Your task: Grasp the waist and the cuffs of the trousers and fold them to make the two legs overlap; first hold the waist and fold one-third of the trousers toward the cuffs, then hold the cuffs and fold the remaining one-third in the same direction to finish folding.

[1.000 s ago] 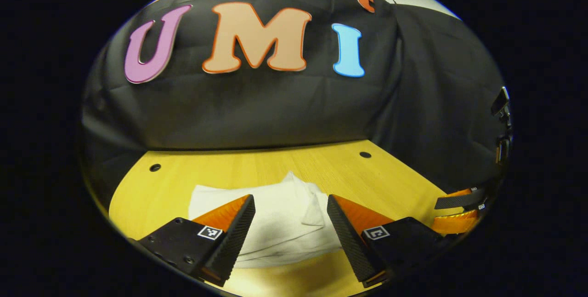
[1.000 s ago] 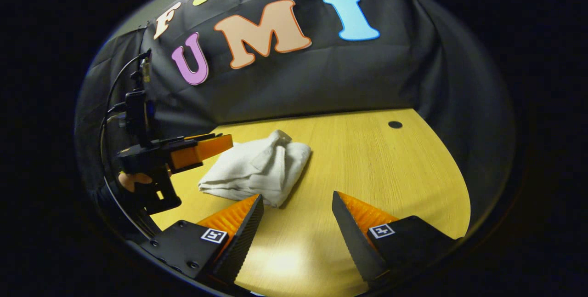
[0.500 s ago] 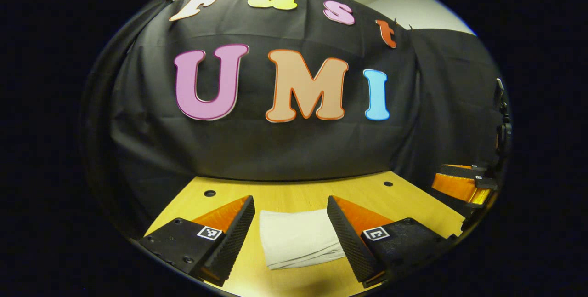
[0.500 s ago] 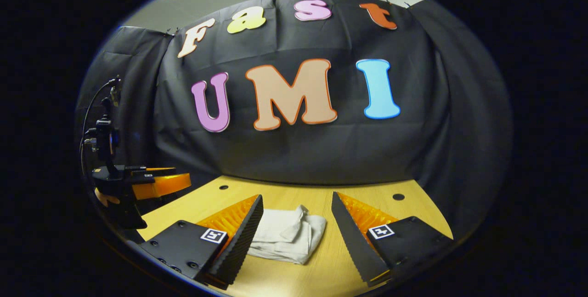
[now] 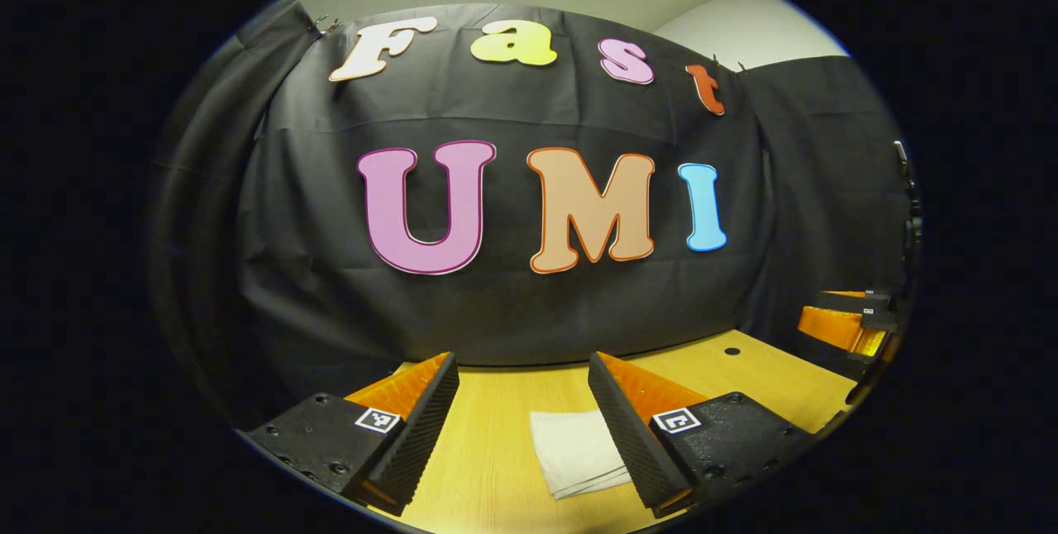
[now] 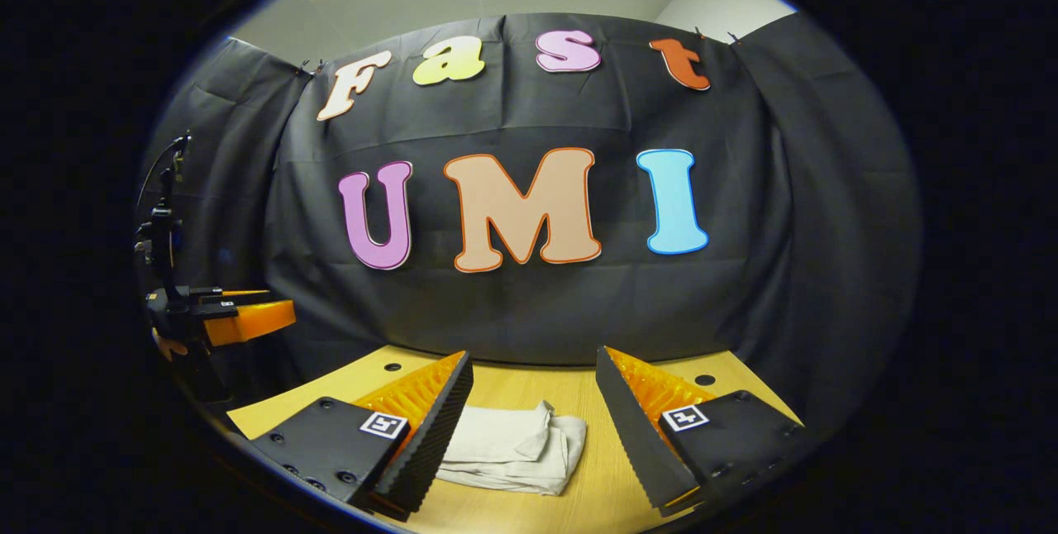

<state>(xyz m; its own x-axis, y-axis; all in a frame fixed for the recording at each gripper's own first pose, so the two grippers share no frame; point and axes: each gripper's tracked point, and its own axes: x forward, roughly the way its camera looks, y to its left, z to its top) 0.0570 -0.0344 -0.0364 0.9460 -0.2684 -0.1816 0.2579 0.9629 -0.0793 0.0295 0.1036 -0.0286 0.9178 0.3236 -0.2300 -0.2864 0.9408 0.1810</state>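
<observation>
Trousers (image 6: 512,453), pale and folded into a compact bundle, lie on the yellow wooden table (image 6: 603,493). In the right gripper view the bundle sits between the 2 spread fingers of the right gripper (image 6: 533,435), nearer the left one; nothing is gripped. In the left gripper view the trousers (image 5: 574,451) lie just beside the right finger of the left gripper (image 5: 522,426), whose fingers also stand apart and empty. No brand or readable label appears on the trousers; each gripper carries small square black-and-white coded markers (image 6: 385,425). Compared with 1 s ago, both views have tilted upward and drawn back from the trousers, so the bundle appears lower and smaller. The left gripper (image 6: 235,319), seen well left of the trousers, is held level above the table.
</observation>
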